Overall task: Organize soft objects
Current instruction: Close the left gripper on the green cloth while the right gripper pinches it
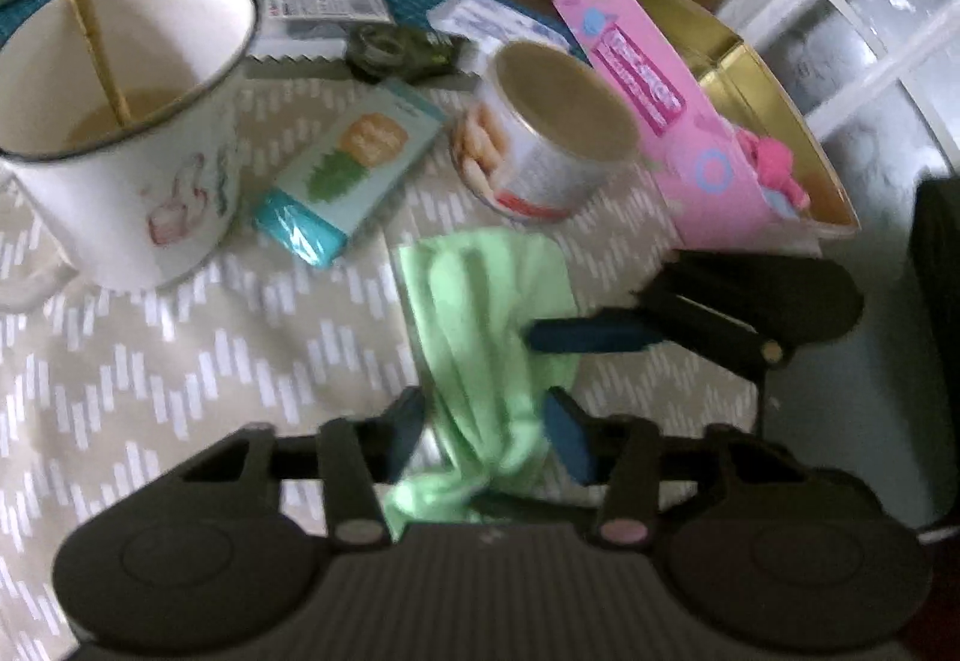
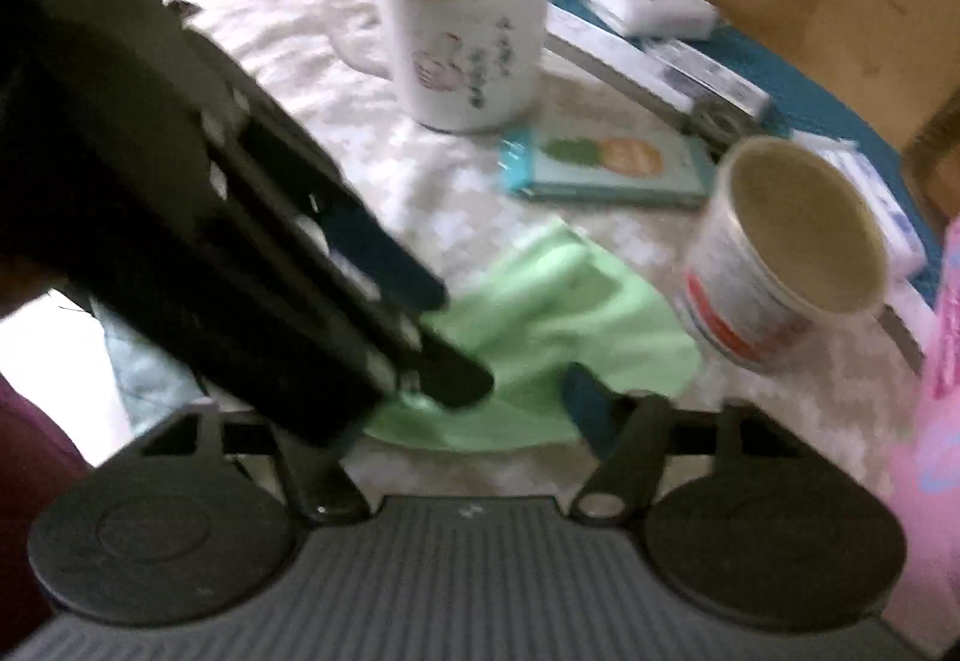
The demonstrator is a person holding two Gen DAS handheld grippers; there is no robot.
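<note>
1 green cloth (image 1: 480,313) | left gripper (image 1: 486,433) open astride | right gripper (image 1: 591,337) unclear

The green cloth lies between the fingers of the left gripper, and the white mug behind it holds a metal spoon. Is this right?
Not quite. The thing standing in the white mug is a wooden stick, not a metal spoon; the left wrist view shows it. The green cloth does lie between the fingers of the left gripper.

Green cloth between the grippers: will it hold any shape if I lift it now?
Probably not. The green cloth lies in limp folds, so it should droop. It looks thin and light. Its edge lies near the tilted can, which dragging might nudge.
</note>
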